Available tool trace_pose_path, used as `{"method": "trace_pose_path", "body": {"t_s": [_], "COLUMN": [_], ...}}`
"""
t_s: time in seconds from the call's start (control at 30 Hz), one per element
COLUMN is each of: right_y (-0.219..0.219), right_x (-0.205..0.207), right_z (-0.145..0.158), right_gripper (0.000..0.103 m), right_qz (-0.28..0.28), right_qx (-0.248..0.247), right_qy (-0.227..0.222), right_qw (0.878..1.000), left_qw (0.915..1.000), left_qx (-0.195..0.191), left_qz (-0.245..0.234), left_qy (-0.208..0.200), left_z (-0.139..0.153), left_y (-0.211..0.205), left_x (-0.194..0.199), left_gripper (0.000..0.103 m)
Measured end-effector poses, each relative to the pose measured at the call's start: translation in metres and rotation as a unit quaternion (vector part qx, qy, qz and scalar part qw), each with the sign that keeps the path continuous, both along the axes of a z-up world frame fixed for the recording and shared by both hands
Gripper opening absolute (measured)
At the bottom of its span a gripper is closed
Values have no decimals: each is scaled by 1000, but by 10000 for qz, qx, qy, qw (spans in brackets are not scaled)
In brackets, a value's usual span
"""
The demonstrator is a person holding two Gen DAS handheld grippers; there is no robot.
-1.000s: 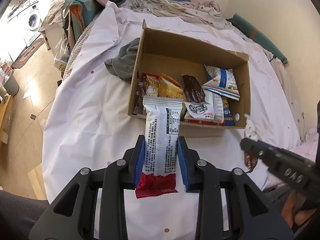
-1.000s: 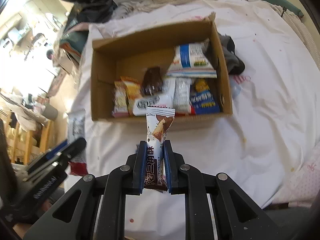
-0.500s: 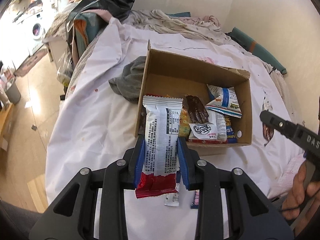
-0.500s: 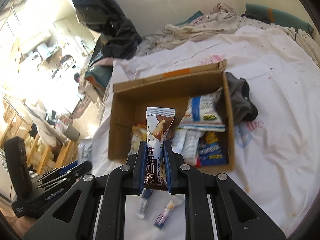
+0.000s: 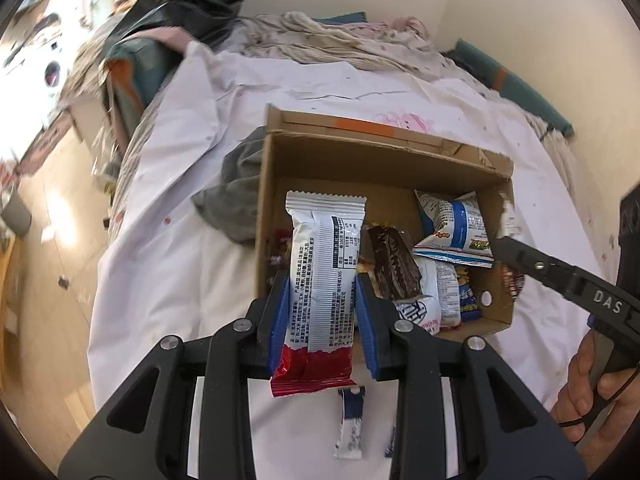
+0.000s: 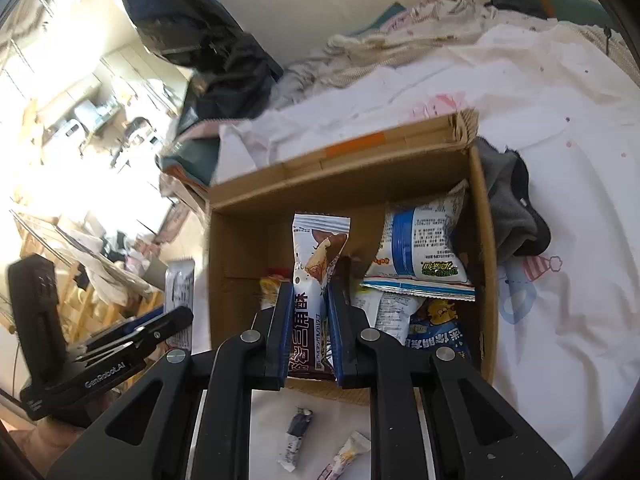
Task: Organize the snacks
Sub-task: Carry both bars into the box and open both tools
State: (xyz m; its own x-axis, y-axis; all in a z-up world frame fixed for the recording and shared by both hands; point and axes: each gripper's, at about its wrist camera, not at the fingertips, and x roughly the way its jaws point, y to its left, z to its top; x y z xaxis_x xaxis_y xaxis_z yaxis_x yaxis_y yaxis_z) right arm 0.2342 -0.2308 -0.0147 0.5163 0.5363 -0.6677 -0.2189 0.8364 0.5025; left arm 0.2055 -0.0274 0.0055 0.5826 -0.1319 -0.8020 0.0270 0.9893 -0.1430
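Note:
A cardboard box [image 5: 384,148] [image 6: 486,240] sits on the white bed sheet and holds several snack packs. My left gripper [image 5: 322,308] is shut on a white and red snack pack [image 5: 324,264], held above the box's near left corner. My right gripper [image 6: 306,320] is shut on a white and brown snack bar [image 6: 314,276], held above the box's near edge. The right gripper also shows at the right of the left wrist view [image 5: 560,276]. The left gripper with its pack shows at the left of the right wrist view [image 6: 132,336].
Two small snack sticks [image 6: 296,436] [image 6: 348,450] lie on the sheet in front of the box; one shows in the left view [image 5: 350,424]. A grey cloth [image 5: 236,196] lies against the box's side. Crumpled bedding [image 5: 340,40] is piled behind. The bed edge and floor [image 5: 40,280] are at left.
Both grippers have risen and tilted up, still holding their packs over the box's near side. The loose sticks on the sheet have come into view below them.

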Motion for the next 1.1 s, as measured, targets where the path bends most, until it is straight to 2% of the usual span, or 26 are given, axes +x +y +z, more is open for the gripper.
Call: {"method": "trace_pose_path", "body": {"t_s": [0.2, 0.3, 0.77, 0.87, 0.9, 0.93, 1.0, 1.1], "right_y": [2, 3, 4, 2, -1, -2, -7, -12], "right_x": [11, 12, 20, 20, 21, 20, 18, 15], "right_z": [-27, -37, -47, -46, -47, -46, -44, -38], "right_gripper": [17, 17, 21, 24, 33, 50, 63, 64], "right_qz": [-128, -141, -186, -230, -269, -294, -403, -485], "right_qx": [-227, -338, -423, -395, -350, -323, -227, -191], "right_qy": [533, 687, 877, 909, 937, 940, 889, 805], "right_qw": [9982, 9970, 9951, 9948, 9946, 9946, 9950, 9954], "left_qw": [9999, 9996, 9988, 9987, 9990, 9992, 9996, 9997], "left_qx": [14, -223, -332, -329, -277, -221, -135, -77], "left_qz": [-170, -156, -107, -153, -154, -135, -64, -63], "left_qy": [-24, 86, 345, 345, 321, 297, 247, 220], "left_z": [-25, -30, -39, -40, -39, -38, -37, -35], "left_y": [-12, -12, -15, -17, -18, -19, -18, -17], "left_x": [11, 16, 19, 17, 16, 15, 14, 12], "left_gripper": [28, 28, 29, 40, 52, 64, 74, 75]}}
